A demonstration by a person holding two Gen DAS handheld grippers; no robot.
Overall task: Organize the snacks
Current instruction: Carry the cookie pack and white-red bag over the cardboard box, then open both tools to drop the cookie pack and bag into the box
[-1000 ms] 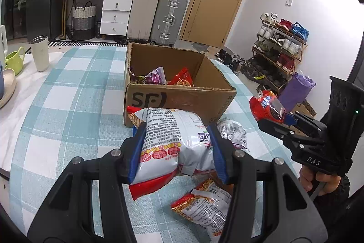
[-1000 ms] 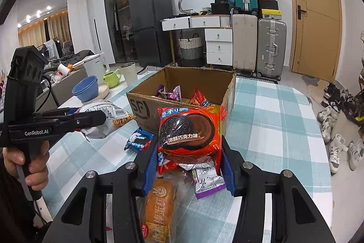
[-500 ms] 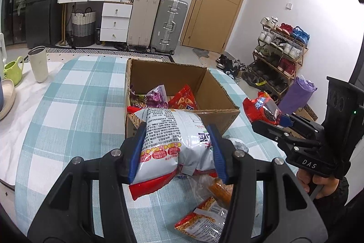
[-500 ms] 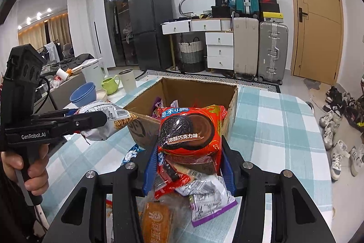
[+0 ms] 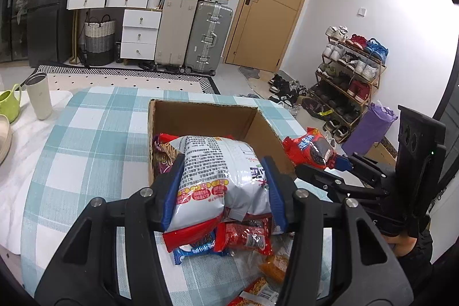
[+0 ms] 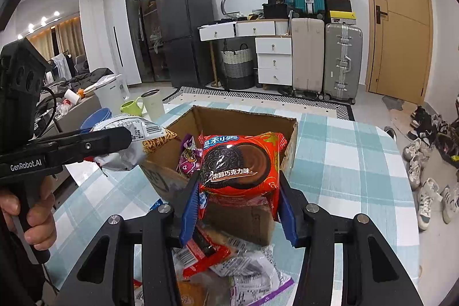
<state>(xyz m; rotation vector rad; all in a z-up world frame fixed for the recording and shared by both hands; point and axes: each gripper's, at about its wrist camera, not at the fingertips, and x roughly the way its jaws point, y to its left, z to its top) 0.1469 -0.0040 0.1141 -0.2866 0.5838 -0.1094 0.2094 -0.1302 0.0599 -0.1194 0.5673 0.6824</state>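
Note:
My left gripper (image 5: 222, 185) is shut on a white snack bag (image 5: 218, 171) with red print, held over the near edge of the open cardboard box (image 5: 200, 113). My right gripper (image 6: 238, 188) is shut on a red Oreo pack (image 6: 239, 162), held over the box's near corner (image 6: 243, 116). Each gripper shows in the other view: the left one with its white bag (image 6: 120, 142) and the right one with its Oreo pack (image 5: 312, 146). A purple snack (image 6: 188, 159) lies inside the box. Several loose snack packs (image 5: 229, 240) lie on the checked tablecloth below the grippers.
A white cup (image 5: 38, 96) and a green mug (image 5: 8, 102) stand at the table's far left. A blue bowl (image 6: 96, 116) sits beside them. Suitcases (image 5: 206, 36), drawers and a shoe rack (image 5: 350, 70) stand beyond the table. The tablecloth (image 6: 344, 162) runs right of the box.
Both grippers have risen and moved forward with their packs, from in front of the box to over its near edge. The loose snacks on the table have dropped lower in both views.

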